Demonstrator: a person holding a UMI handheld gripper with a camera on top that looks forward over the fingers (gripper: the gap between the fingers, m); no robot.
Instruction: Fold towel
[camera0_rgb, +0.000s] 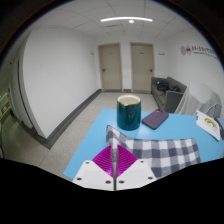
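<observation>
A grey-and-white checked towel (160, 153) lies on the light blue table (105, 132). One corner of the towel rises in a pinched strip (114, 151) between my fingers. My gripper (111, 165) is shut on that corner, its magenta pads (97, 163) pressed together around the cloth. The rest of the towel spreads to the right of the fingers, flat on the table.
A dark teal mug (128, 112) stands beyond the fingers, with a dark purple flat object (155, 120) to its right. A white item (210, 126) lies at the table's far right. Beyond the table are a grey floor, white walls, two doors and a grey bin.
</observation>
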